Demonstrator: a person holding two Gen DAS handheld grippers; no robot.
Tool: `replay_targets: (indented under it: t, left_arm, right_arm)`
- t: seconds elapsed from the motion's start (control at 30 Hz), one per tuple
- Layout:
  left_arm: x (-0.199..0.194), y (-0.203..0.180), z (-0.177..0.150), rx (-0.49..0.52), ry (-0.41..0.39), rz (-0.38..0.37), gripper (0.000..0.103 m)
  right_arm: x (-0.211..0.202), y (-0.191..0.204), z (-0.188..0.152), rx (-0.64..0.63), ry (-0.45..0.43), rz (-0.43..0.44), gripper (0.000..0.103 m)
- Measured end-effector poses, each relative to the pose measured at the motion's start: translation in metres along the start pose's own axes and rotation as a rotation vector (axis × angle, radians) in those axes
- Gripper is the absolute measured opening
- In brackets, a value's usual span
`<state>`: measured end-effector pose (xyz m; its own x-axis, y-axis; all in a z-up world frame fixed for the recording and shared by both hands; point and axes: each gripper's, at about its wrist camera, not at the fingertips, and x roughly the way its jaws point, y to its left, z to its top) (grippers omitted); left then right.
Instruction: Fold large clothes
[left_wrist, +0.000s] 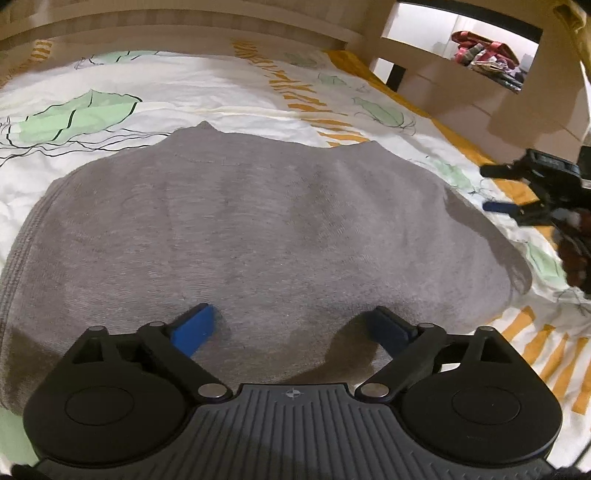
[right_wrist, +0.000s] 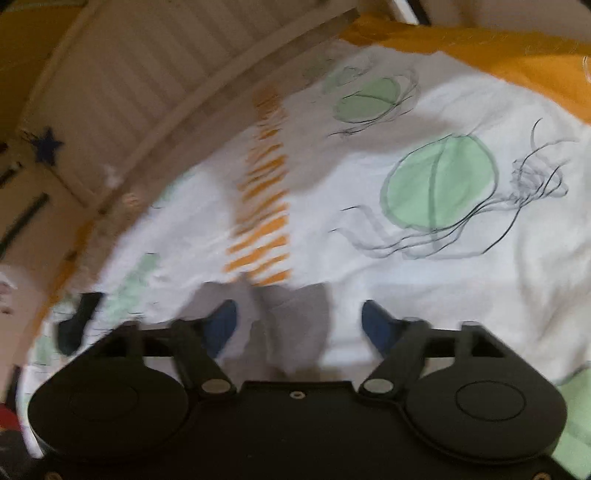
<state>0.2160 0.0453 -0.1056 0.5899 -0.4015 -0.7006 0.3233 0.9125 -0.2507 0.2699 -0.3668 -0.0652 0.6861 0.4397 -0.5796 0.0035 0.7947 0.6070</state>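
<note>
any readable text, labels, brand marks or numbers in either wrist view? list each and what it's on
No readable text in either view.
Left gripper body: a small crosshair emblem, a symbol, no letters.
Grey knit garment: no label or print visible.
White bedsheet with green and orange print: drawings only.
Colourful items on the shelf: too small to read.
Right wrist view is motion-blurred.

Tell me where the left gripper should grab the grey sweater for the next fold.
Probably the near edge of the grey sweater, just below the open left gripper. The sweater lies flat on the bedsheet, so slide one finger under that edge from the near side and pinch.
</note>
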Motion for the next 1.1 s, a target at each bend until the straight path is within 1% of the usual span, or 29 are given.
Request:
replay_targets:
  t: [0.1, 0.17, 0.27, 0.3, 0.33, 0.37, 0.43, 0.5, 0.6, 0.7, 0.8, 0.97, 1.1]
  left_arm:
    - [0.003, -0.008, 0.0, 0.024, 0.007, 0.024, 0.103]
    - [0.005, -0.013, -0.001, 0.046, 0.009, 0.053, 0.103]
    - [0.007, -0.019, -0.003, 0.066, 0.0, 0.09, 0.103]
    - [0.007, -0.021, -0.004, 0.068, -0.004, 0.098, 0.103]
    - [0.007, -0.021, -0.005, 0.069, -0.01, 0.104, 0.103]
    - [0.007, -0.022, -0.005, 0.069, -0.015, 0.109, 0.103]
    - [0.007, -0.023, -0.006, 0.068, -0.023, 0.116, 0.103]
    - [0.007, -0.024, -0.006, 0.067, -0.018, 0.124, 0.103]
    - [0.008, -0.025, -0.002, 0.064, -0.004, 0.134, 0.103]
    - [0.009, -0.027, 0.001, 0.062, 0.013, 0.142, 0.103]
    - [0.011, -0.027, 0.005, 0.054, 0.036, 0.15, 0.103]
    - [0.012, -0.031, 0.013, 0.054, 0.086, 0.175, 0.102]
    - [0.01, -0.034, 0.019, 0.027, 0.117, 0.19, 0.102]
  right_arm:
    - [-0.001, 0.0, -0.012, 0.042, 0.109, -0.037, 0.084]
    - [0.005, -0.006, -0.022, 0.07, 0.163, -0.045, 0.084]
    - [0.009, -0.011, -0.033, 0.09, 0.187, -0.024, 0.086]
    - [0.012, -0.01, -0.033, 0.084, 0.193, -0.013, 0.092]
    - [0.015, -0.009, -0.033, 0.081, 0.2, 0.006, 0.101]
    - [0.019, -0.008, -0.033, 0.081, 0.209, 0.031, 0.103]
    - [0.028, -0.005, -0.032, 0.082, 0.227, 0.073, 0.103]
    - [0.036, -0.004, -0.031, 0.085, 0.224, 0.109, 0.103]
    - [0.043, -0.012, -0.033, 0.132, 0.181, 0.197, 0.103]
    - [0.042, -0.018, -0.034, 0.159, 0.154, 0.249, 0.103]
    - [0.042, -0.019, -0.034, 0.162, 0.155, 0.26, 0.103]
    - [0.041, -0.012, -0.037, 0.127, 0.157, 0.246, 0.103]
    - [0.043, -0.012, -0.037, 0.13, 0.157, 0.248, 0.103]
